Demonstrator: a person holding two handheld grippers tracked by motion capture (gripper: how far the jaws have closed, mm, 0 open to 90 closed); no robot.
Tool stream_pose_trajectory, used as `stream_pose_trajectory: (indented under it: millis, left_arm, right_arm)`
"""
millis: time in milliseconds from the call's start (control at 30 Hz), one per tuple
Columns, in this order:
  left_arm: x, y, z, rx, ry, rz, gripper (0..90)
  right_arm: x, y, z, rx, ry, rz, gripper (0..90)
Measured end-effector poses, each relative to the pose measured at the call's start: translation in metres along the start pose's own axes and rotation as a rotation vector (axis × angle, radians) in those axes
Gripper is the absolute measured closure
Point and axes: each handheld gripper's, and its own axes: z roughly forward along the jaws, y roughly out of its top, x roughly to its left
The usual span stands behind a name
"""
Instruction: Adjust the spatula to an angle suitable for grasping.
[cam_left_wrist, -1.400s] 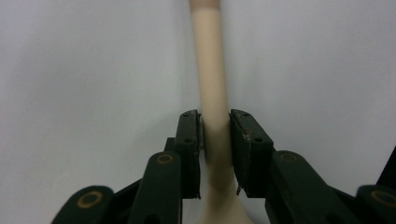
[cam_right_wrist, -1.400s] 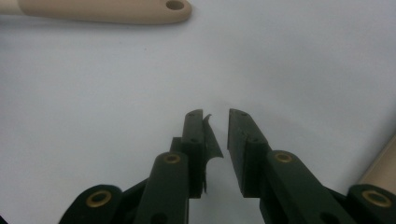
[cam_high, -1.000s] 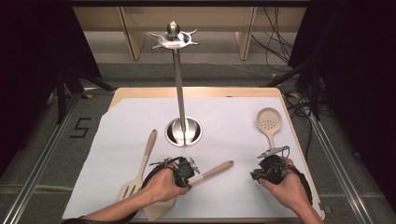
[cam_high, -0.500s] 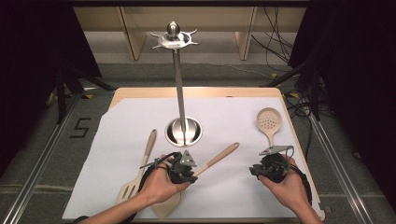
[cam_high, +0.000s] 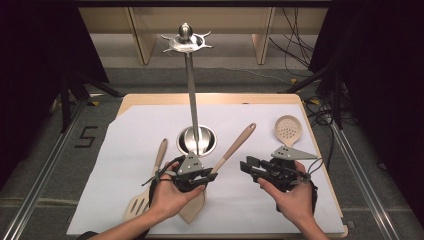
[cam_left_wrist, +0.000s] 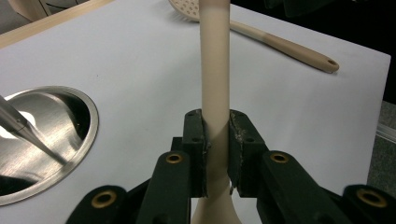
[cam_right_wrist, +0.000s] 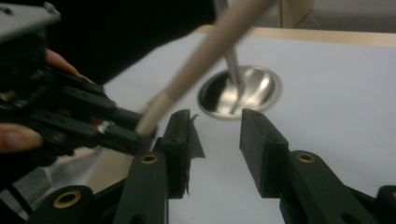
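Spatula (cam_high: 227, 155) sits clamped in my left gripper (cam_high: 197, 176), near the front edge of the table, its blade (cam_high: 192, 210) low under my left hand (cam_high: 170, 192) and its handle rising tilted toward one o'clock, ending just right of the stand base (cam_high: 197, 140). In the left gripper view the two black pads (cam_left_wrist: 196, 149) press on the pale handle (cam_left_wrist: 215, 70) from both sides, just above where it widens. That long axis is what matters: the free end of the handle lies at about eleven o'clock from my right gripper (cam_high: 252, 167), which hangs beside it, jaws pointing toward nine o'clock at the shaft. Its jaws have just been opening and stand apart with nothing between them; in the right gripper view the handle (cam_right_wrist: 205, 56) crosses above the left jaw, close but not inside the gap. My right hand (cam_high: 292, 197) is the nearer one to the upper handle, palm cupped under the tool. I judge a hand-over or a hang on the stand top (cam_high: 186, 42) comes next. Slotted spatula (cam_high: 145, 190) lies at nine o'clock of my left hand; the skimmer (cam_high: 288, 129) at twelve o'clock of my right
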Motion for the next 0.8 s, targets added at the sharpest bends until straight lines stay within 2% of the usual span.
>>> stream_pose_trajectory:
  millis: [33,67,167,200,233,267,300,333,400,433,500,600,700,800]
  left_arm:
    - [-0.002,0.0,0.0,-0.021,-0.003,-0.024,77.8]
    - [-0.002,0.0,0.0,-0.025,-0.003,-0.025,77.8]
    - [-0.002,0.0,0.0,-0.033,-0.001,-0.025,77.8]
    - [-0.002,0.001,-0.001,-0.042,-0.001,-0.03,77.8]
    - [-0.002,0.002,-0.002,-0.045,-0.004,-0.032,77.8]
    - [-0.003,0.002,-0.002,-0.054,-0.002,-0.062,77.7]
    - [-0.003,0.002,-0.002,-0.054,-0.002,-0.062,77.7]
    - [-0.002,0.003,-0.002,-0.06,-0.013,-0.048,77.7]
    - [-0.002,0.004,-0.003,-0.068,-0.002,-0.046,77.7]
    - [-0.004,0.004,-0.003,-0.071,-0.003,-0.072,77.7]
    - [-0.004,0.005,-0.004,-0.074,0.004,-0.046,77.6]
    - [-0.003,0.006,-0.004,-0.077,0.016,-0.037,77.5]
    - [-0.003,0.008,-0.004,-0.07,0.034,-0.012,77.2]
    - [-0.004,0.01,-0.002,-0.083,0.029,-0.019,76.9]
  right_arm:
    - [0.0,0.0,0.0,0.0,0.0,0.0,64.2]
    - [0.005,0.005,0.007,-0.015,0.023,-0.005,63.6]
    - [0.007,0.01,0.014,-0.018,0.036,-0.025,62.0]
    - [0.008,0.013,0.02,-0.018,0.032,-0.005,61.8]
    - [0.008,0.013,0.02,-0.018,0.032,-0.005,61.8]
    - [0.012,0.015,0.024,-0.004,0.039,0.04,61.8]
    - [0.012,0.015,0.024,-0.004,0.039,0.04,61.8]
    - [0.01,0.016,0.026,-0.014,0.048,0.011,62.0]
    - [0.01,0.019,0.029,-0.034,0.046,0.002,62.2]
    - [0.012,0.021,0.03,-0.041,0.049,0.01,63.3]
    - [0.012,0.022,0.031,-0.041,0.044,0.011,64.5]
    - [0.014,0.025,0.031,-0.044,0.033,0.042,66.4]
    - [0.016,0.029,0.031,-0.048,0.05,0.055,69.1]
    - [0.02,0.034,0.032,-0.063,0.071,0.068,72.4]
